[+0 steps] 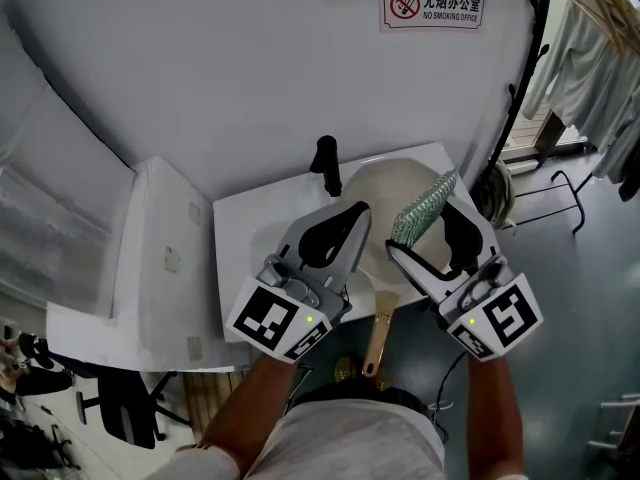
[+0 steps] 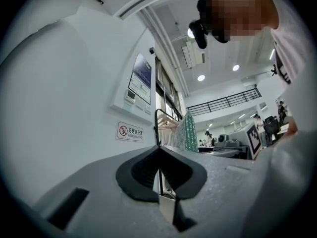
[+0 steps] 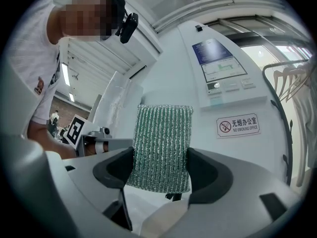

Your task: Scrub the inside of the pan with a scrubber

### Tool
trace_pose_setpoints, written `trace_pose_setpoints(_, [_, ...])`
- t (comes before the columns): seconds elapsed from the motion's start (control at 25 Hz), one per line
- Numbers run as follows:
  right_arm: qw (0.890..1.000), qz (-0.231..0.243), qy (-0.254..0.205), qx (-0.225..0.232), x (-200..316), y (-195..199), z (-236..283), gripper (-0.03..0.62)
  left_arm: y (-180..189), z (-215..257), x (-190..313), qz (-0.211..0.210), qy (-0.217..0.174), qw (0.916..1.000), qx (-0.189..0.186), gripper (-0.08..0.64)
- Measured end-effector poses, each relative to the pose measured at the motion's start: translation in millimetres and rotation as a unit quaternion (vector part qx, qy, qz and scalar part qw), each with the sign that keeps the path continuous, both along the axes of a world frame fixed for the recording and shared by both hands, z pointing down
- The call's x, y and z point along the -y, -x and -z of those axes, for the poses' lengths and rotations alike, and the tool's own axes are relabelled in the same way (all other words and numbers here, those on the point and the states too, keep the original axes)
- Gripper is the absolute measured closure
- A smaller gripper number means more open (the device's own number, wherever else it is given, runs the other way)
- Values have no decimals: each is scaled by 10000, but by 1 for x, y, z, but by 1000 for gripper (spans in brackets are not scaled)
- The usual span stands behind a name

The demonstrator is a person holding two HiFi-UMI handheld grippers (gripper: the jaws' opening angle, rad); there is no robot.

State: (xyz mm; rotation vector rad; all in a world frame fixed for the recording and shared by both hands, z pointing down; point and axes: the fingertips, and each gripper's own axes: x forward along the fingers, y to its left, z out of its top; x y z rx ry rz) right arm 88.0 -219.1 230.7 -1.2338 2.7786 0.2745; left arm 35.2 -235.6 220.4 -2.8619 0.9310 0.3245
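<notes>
White wall with a no-smoking sign (image 1: 433, 5) rises behind the white bench (image 1: 250, 228), where I see the pan (image 1: 378, 196) sitting with its pale inside facing up and its handle (image 1: 379, 338) pointing back toward me. My left tongs (image 1: 352, 220) are pressed fully together with nothing between them, held over the pan's left edge. My right tongs (image 1: 422, 226) are clamped on the green scrubber (image 1: 425, 206), which stands upright above the pan's right side

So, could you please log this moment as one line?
left tool: shut, empty | right tool: shut on scrubber | pan: in sink
</notes>
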Motion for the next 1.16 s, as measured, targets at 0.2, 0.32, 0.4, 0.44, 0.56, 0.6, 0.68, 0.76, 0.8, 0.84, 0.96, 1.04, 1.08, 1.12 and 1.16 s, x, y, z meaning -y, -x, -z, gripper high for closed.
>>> trace_pose_setpoints(0.2, [10000, -34, 51, -22, 2, -2, -5, 249, -2, -4, 2, -10, 46, 10000, 11, 545])
trace_pose_setpoints(0.32, [10000, -49, 69, -52, 2, -2, -8, 250, -2, -6, 2, -7, 70, 10000, 17, 545])
trace_pose_setpoints(0.4, [9999, -62, 80, -70, 2, -2, -9, 250, -2, -7, 1, -6, 75, 10000, 23, 545])
trace_pose_setpoints(0.44, [9999, -65, 84, -70, 3, -2, -10, 250, -2, -7, 1, -6, 76, 10000, 27, 545])
trace_pose_setpoints(0.56, [9999, -64, 83, -63, 3, -2, -10, 250, -2, -8, 2, -9, 79, 10000, 42, 545])
trace_pose_setpoints(0.6, [9999, -64, 86, -66, 3, -2, -10, 250, -3, -8, 2, -10, 82, 10000, 47, 545])
trace_pose_setpoints(0.68, [9999, -67, 95, -76, 3, -3, -10, 250, -3, -8, 2, -15, 87, 9999, 55, 545])
trace_pose_setpoints(0.76, [9999, -67, 101, -82, 3, -3, -11, 250, -4, -8, 2, -26, 87, 9999, 59, 545])
trace_pose_setpoints(0.8, [9999, -67, 105, -84, 3, -3, -11, 250, -4, -8, 2, -31, 87, 9999, 64, 545])
trace_pose_setpoints(0.84, [9999, -68, 110, -86, 4, -4, -12, 250, -5, -9, 2, -35, 88, 9999, 69, 545])
trace_pose_setpoints(0.96, [9999, -65, 122, -87, 4, -4, -13, 250, -6, -10, 2, -41, 92, 9999, 79, 545])
trace_pose_setpoints(1.04, [9998, -68, 130, -92, 4, -5, -13, 250, -6, -10, 2, -45, 91, 9999, 88, 545])
trace_pose_setpoints(1.08, [9998, -72, 134, -96, 5, -5, -13, 250, -6, -10, 2, -47, 91, 9999, 91, 545])
trace_pose_setpoints(1.12, [9998, -75, 138, -100, 5, -5, -14, 250, -6, -10, 2, -48, 91, 9999, 94, 545])
trace_pose_setpoints(1.16, [9998, -78, 142, -104, 5, -5, -14, 250, -6, -10, 3, -50, 90, 9999, 96, 545])
